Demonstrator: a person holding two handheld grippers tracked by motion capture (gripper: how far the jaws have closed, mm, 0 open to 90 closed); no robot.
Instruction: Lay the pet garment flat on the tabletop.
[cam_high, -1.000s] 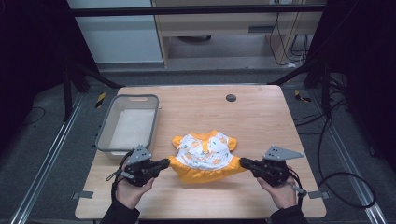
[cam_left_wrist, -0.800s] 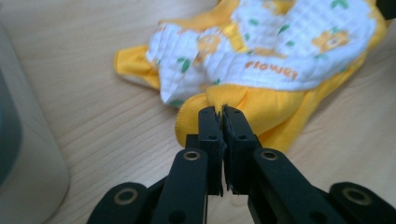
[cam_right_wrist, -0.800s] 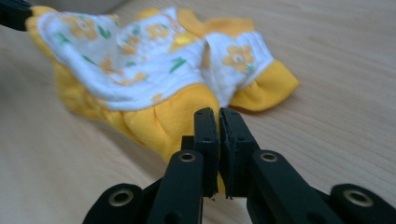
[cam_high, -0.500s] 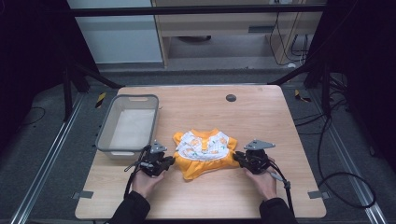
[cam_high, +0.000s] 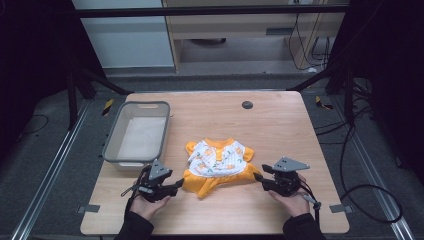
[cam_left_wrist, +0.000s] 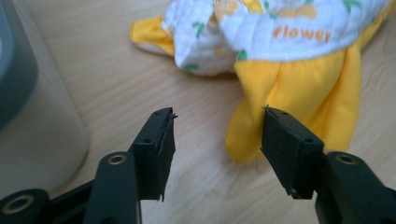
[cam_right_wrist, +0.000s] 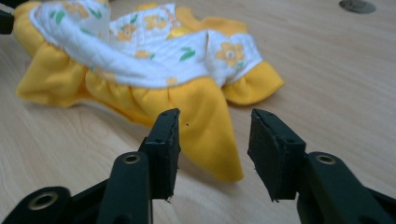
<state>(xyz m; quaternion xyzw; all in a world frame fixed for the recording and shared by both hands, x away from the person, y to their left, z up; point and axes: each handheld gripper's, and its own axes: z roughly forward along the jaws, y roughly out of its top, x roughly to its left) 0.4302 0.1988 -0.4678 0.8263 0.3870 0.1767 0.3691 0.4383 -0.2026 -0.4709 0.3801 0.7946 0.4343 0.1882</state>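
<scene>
Left gripper view showed "flower" in orange on the yellow-and-white garment (cam_left_wrist: 299, 42); left gripper (cam_left_wrist: 217, 135) and right gripper (cam_right_wrist: 212, 140) jaws just opened, released, nothing clamped; garment lay on desk (cam_high: 280, 125).

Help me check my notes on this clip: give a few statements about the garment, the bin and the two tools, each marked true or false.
1. The garment lies flat on the table. True.
2. The left tool is clamped on the garment's yellow hem. False: its jaws have just been opening and stand apart, with the hem just beyond the tips.
3. The bin holds the garment. False: the garment lies on the table beside the bin.
4. The right tool is open, its tips at the garment's yellow corner. True; its jaws have also just been opening.
5. The garment is white with flowers on top and yellow below. True.
</scene>
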